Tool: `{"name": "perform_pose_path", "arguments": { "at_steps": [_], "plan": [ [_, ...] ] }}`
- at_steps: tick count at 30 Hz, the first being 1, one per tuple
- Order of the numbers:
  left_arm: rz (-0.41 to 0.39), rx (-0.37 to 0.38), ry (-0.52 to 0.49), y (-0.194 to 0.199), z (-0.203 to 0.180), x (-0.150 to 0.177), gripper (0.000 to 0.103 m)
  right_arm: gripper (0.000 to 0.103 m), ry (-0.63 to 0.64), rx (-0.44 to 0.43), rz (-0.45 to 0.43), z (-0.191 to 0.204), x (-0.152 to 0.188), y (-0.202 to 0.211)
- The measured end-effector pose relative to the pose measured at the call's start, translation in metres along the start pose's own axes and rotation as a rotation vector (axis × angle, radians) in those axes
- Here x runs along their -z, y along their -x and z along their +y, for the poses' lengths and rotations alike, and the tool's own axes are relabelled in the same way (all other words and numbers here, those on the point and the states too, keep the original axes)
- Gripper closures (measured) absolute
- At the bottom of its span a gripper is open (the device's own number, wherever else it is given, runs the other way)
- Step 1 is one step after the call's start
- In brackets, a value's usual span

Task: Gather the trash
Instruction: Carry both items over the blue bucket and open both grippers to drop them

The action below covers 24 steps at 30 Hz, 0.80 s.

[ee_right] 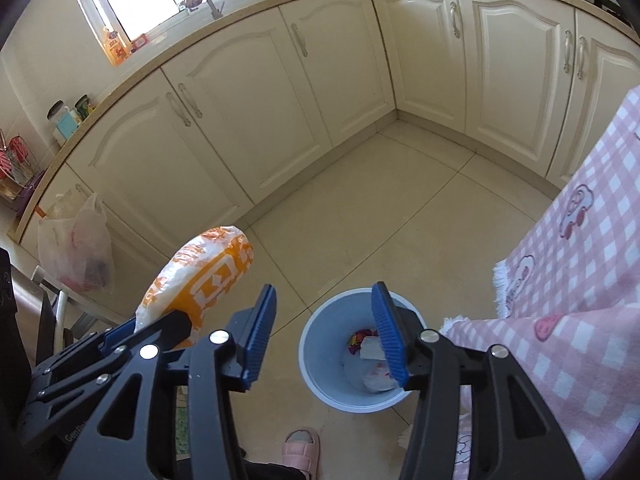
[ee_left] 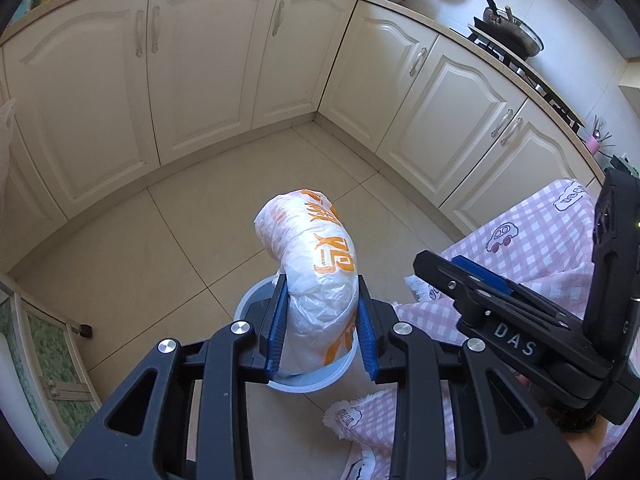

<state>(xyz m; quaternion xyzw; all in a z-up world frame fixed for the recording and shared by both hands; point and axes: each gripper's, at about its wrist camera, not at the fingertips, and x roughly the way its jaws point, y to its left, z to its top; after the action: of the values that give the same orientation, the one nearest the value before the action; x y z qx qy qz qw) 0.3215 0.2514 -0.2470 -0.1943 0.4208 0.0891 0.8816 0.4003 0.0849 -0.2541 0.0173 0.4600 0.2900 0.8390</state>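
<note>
My left gripper [ee_left: 322,284] is shut on a crumpled white plastic bag with orange print [ee_left: 316,240], which sticks up out of the blue pads. Right under it on the floor stands a small light blue bin [ee_left: 248,300]. In the right wrist view the same bag [ee_right: 208,268] and left gripper [ee_right: 160,322] are at the left. My right gripper [ee_right: 324,288] is open with nothing between its fingers. It hovers over the left rim of the bin [ee_right: 320,344], which holds wrappers and paper [ee_right: 370,346]. The right gripper [ee_left: 440,268] is also seen side-on at the right of the left wrist view.
A pink checked tablecloth [ee_right: 580,280] hangs down just right of the bin. Cream cabinets [ee_right: 248,120] line the back and right around a tiled floor. A filled plastic bag [ee_right: 76,252] hangs at the left. A person's pink slipper [ee_right: 302,448] is near the bin.
</note>
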Motion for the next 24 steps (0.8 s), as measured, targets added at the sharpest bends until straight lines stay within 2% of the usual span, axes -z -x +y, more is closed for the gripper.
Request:
{"name": "perform_pose_path", "arguments": {
  "at_steps": [5,13,16,17,21,24],
  "plan": [
    [0.017,0.007,-0.014,-0.007,-0.01,0.0,0.074,0.053,0.017,0.061,-0.041,-0.005,0.001,0.012],
    [0.011,0.028,-0.049,-0.012,-0.029,-0.009,0.073,0.051,0.039,0.159,-0.157,-0.011,-0.004,0.041],
    [-0.007,0.043,-0.058,-0.008,-0.037,-0.014,0.068,0.051,0.031,0.172,-0.207,-0.015,-0.007,0.056],
    [-0.012,0.041,-0.058,-0.006,-0.04,-0.015,0.061,0.05,0.028,0.175,-0.217,-0.017,-0.008,0.06],
    [-0.046,0.038,-0.06,0.003,-0.047,-0.018,0.047,0.05,0.012,0.179,-0.244,-0.023,-0.012,0.074],
    [-0.057,0.041,-0.067,0.012,-0.052,-0.019,0.046,0.049,0.003,0.181,-0.25,-0.028,-0.013,0.084]
  ]
}}
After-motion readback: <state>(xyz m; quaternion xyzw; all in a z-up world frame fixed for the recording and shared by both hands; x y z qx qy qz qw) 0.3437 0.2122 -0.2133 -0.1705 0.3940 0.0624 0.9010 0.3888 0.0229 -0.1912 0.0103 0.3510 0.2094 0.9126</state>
